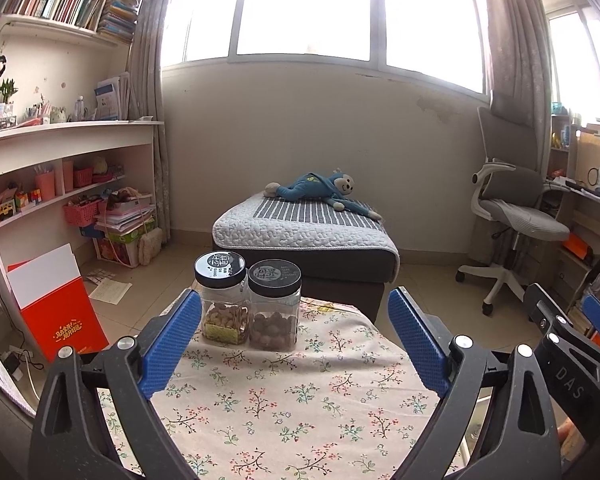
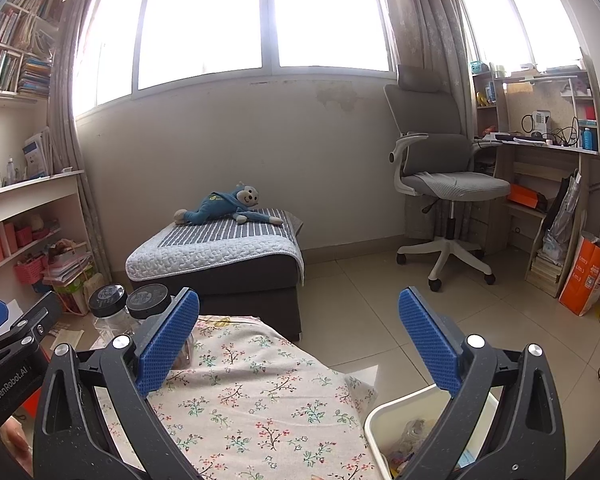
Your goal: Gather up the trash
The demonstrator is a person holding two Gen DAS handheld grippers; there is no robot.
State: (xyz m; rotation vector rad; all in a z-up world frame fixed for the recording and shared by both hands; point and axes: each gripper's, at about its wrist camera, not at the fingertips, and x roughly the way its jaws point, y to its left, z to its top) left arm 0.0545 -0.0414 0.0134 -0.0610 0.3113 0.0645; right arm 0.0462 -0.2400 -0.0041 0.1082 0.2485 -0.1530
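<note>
Trash sits in the white plastic bin [image 2: 384,412] just off the near right edge of the table covered in a floral-print cloth [image 1: 300,392]; inside it you can make out what looks like a crumpled clear plastic piece [image 2: 414,430] plus some colourful scraps, too blurry and jumbled to tell which way any of it points. At the far left corner of the table are two clear plastic jars with black lids standing upright and touching: the left jar [image 1: 222,300] is about a third full of pale nuts, the right jar [image 1: 275,306] has dark brown round nuts at about the same level. Left gripper [image 1: 296,344] hangs over the table with its blue pads spread wide, nothing between them. Right gripper [image 2: 300,340] is also spread wide and carrying nothing, hovering over the table's right edge above the bin.
</note>
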